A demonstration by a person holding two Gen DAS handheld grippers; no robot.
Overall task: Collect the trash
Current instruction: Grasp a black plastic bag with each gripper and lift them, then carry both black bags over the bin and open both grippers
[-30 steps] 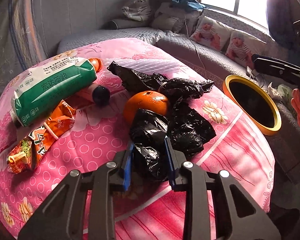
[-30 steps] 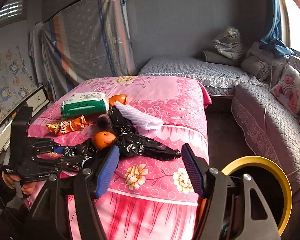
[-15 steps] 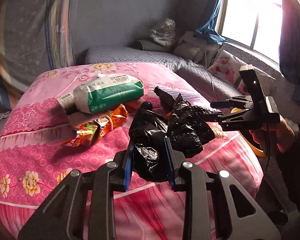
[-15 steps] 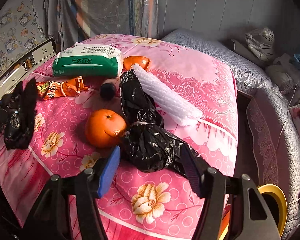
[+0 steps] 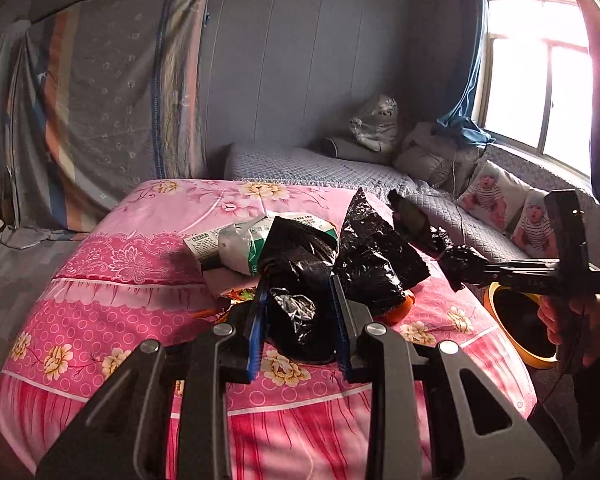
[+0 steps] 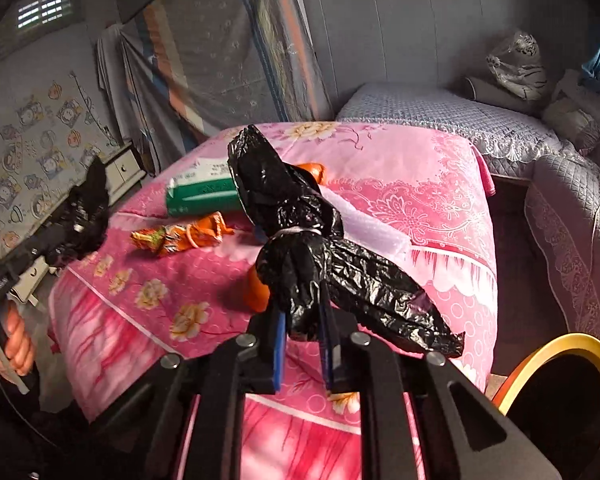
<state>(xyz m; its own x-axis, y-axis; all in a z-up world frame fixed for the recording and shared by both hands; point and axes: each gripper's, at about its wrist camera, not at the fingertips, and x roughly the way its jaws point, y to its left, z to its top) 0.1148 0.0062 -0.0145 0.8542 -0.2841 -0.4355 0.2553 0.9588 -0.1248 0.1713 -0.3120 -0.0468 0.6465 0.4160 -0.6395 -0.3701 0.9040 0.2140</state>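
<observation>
Left gripper (image 5: pixel 298 320) clamped on crumpled black bag (image 5: pixel 300 280), blue pads (image 5: pixel 256 320) pressed against its sides, bag lifted above pink floral bedspread (image 5: pixel 100 300). On bedspread behind: green-white packet (image 5: pixel 240 248), orange snack wrapper (image 6: pixel 180 236), orange fruit (image 6: pixel 258 292) partly hidden. Right gripper (image 6: pixel 302 344) closed tight on knotted black bag (image 6: pixel 300 248), bag raised clear of bed, loose tail drooping right. Yellow-rimmed bin (image 6: pixel 572 384) stood on floor beside bed, right of both bags.
</observation>
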